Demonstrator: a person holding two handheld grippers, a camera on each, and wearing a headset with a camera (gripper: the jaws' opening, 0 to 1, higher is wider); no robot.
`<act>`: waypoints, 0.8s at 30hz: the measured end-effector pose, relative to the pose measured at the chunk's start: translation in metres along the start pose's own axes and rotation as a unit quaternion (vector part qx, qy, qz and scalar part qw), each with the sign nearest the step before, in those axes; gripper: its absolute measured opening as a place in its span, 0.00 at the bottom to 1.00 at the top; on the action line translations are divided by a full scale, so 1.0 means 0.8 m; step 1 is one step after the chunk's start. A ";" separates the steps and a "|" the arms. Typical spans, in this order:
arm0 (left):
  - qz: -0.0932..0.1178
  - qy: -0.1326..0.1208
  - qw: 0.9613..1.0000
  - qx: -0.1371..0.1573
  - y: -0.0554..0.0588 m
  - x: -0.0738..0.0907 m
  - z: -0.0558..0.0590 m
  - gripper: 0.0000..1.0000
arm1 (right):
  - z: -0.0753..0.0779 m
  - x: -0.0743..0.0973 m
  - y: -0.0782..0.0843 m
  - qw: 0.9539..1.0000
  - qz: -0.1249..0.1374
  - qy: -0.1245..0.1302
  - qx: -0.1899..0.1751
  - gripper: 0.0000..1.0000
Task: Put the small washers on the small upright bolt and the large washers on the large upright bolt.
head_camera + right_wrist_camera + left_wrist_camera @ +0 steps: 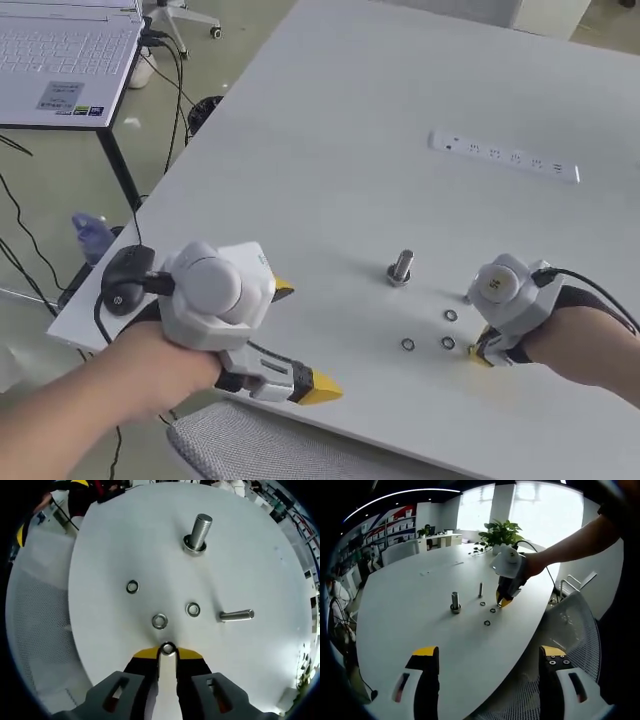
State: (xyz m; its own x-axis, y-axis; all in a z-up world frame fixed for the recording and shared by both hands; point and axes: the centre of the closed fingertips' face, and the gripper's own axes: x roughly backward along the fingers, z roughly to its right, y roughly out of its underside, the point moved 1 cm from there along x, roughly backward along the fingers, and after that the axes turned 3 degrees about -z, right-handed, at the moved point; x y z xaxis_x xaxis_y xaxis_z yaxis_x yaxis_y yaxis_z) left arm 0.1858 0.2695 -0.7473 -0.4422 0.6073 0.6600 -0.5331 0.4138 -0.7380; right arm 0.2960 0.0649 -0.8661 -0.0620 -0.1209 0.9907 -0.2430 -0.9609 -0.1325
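Left tongs (304,339) hang spread, empty. Large bolt (401,267) has a ring (192,545) at its base, perhaps a washer. Three washers (160,621) lie loose on the desk (330,150); right tongs (168,653) pinch a fourth washer (168,648). Small bolt (236,615) looks bare, so most remains.

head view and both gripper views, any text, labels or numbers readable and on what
No text is legible.
Laptop stickers: too small to read.
Round yellowish label on the right gripper: blurred.
Power strip: no readable marking.
Wall panels in the left gripper view: blurred.
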 end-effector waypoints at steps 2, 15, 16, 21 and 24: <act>0.002 -0.001 1.000 0.004 -0.001 0.001 -0.001 0.82 | 0.000 0.001 -0.002 1.000 0.005 0.000 -0.002 0.12; 0.004 0.000 1.000 0.002 -0.005 -0.002 -0.002 0.82 | 0.011 0.014 0.001 1.000 0.011 -0.004 -0.019 0.12; 0.004 -0.001 1.000 0.002 -0.005 -0.002 -0.002 0.82 | 0.011 0.015 0.002 1.000 0.011 -0.006 -0.020 0.12; 0.003 -0.002 1.000 0.003 -0.003 -0.001 -0.004 0.83 | 0.011 0.023 0.004 1.000 0.012 -0.006 -0.023 0.12; 0.002 -0.003 1.000 0.003 -0.002 -0.001 -0.005 0.84 | 0.014 0.027 0.007 1.000 0.014 -0.006 -0.024 0.12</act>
State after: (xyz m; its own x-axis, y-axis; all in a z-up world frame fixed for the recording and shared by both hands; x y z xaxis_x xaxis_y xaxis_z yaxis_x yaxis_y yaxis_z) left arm 0.1899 0.2711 -0.7474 -0.4484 0.6049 0.6581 -0.5360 0.4073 -0.7395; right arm 0.3043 0.0542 -0.8453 -0.0573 -0.1500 0.9870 -0.2880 -0.9441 -0.1602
